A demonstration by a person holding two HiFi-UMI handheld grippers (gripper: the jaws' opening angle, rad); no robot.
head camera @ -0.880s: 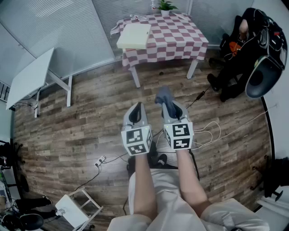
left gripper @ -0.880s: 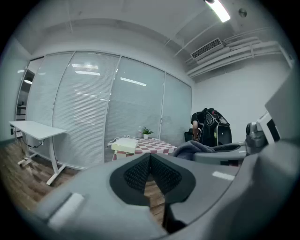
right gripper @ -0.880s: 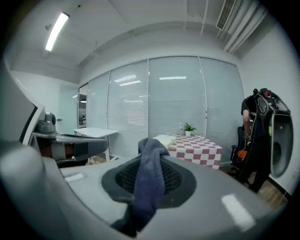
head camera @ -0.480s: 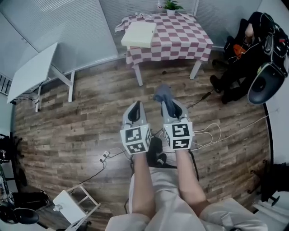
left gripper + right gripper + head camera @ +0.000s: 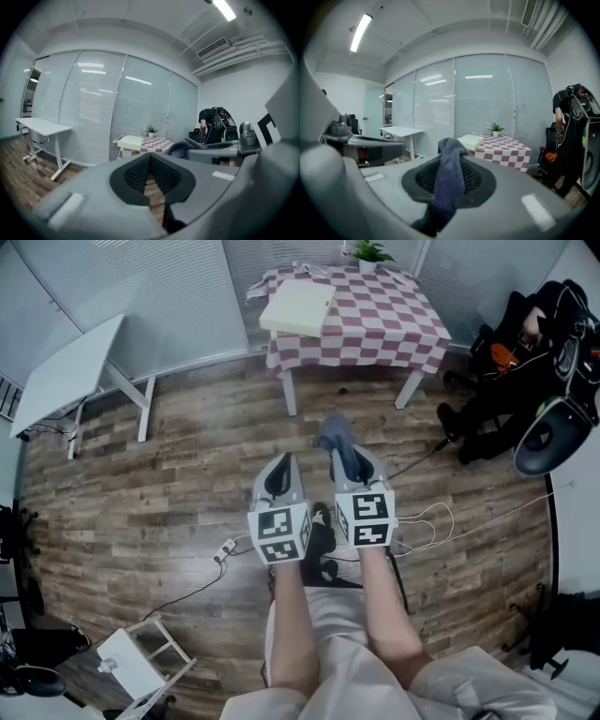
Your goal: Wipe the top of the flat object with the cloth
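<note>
A pale cream flat object lies on the left part of a table with a red-and-white checked cloth at the far side of the room; it also shows small in the left gripper view and in the right gripper view. My right gripper is shut on a grey-blue cloth, whose end sticks out past the jaws. My left gripper is shut with nothing in it. Both are held side by side over the wooden floor, well short of the table.
A white desk stands at the left by the blinds. A person in dark clothes with bags sits right of the table. Cables and a power strip lie on the floor. A small potted plant stands at the table's back edge. A white stool is at lower left.
The view has shifted: the table and desk sit slightly farther right and higher in the picture. Both grippers keep their pose and hold, the right still on the cloth.
</note>
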